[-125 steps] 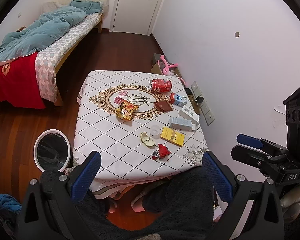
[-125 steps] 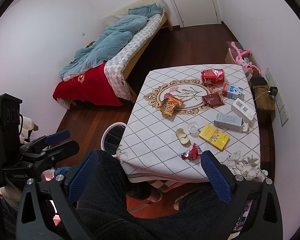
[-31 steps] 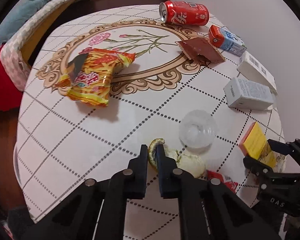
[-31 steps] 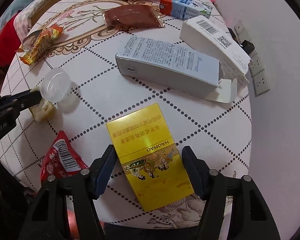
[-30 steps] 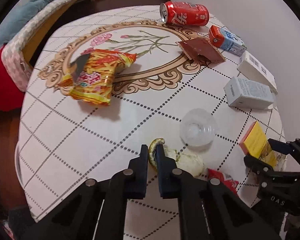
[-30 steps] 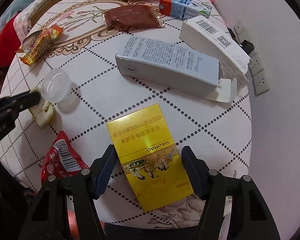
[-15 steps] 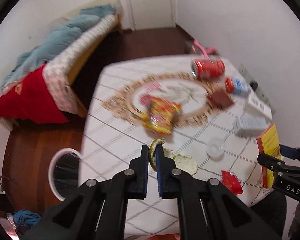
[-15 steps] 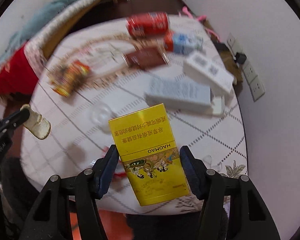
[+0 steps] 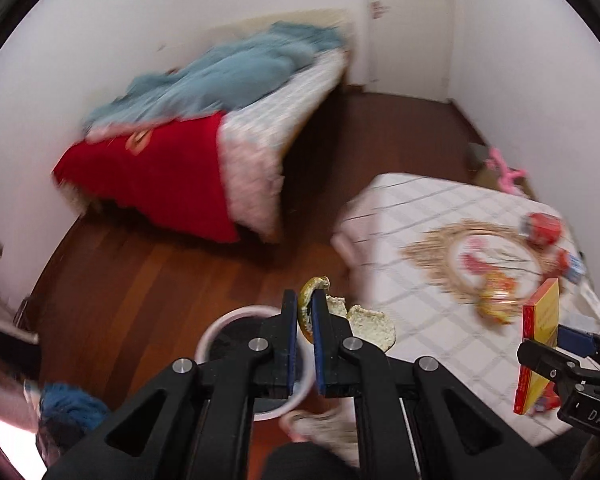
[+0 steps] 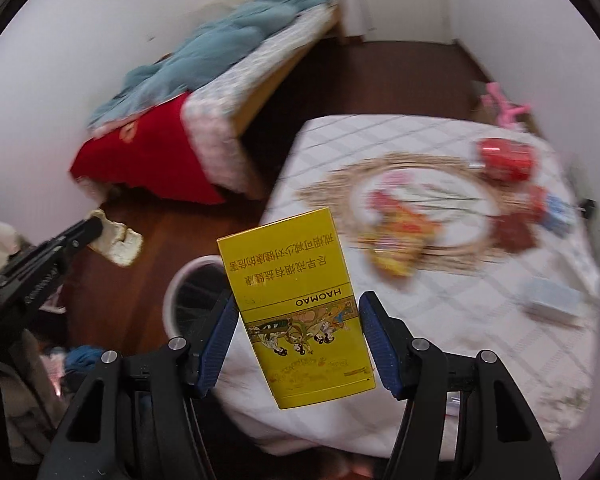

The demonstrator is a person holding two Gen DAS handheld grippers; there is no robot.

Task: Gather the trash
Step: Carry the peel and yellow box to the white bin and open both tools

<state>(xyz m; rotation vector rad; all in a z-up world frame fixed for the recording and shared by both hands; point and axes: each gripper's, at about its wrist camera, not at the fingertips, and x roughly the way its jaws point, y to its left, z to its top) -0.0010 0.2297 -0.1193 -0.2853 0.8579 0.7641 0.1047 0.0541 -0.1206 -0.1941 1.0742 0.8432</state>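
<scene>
My left gripper (image 9: 304, 300) is shut on a fruit peel (image 9: 364, 320), green outside and pale inside, and holds it in the air over the white round trash bin (image 9: 220, 332) on the wood floor. The peel also shows in the right wrist view (image 10: 116, 242). My right gripper (image 10: 296, 312) is shut on a yellow HAOMAO box (image 10: 296, 304) and holds it up above the table's left edge, near the bin (image 10: 188, 284). The box shows edge-on in the left wrist view (image 9: 538, 344).
The table (image 10: 460, 320) with a white patterned cloth carries a red can (image 10: 504, 158), a snack bag (image 10: 396, 246), a brown wrapper (image 10: 514, 232), a small carton (image 10: 552, 204) and a grey box (image 10: 552, 300). A bed (image 9: 204, 120) stands beyond.
Both grippers have lifted off the table and swung left toward the bin, the left carrying the peel, the right carrying the yellow box.
</scene>
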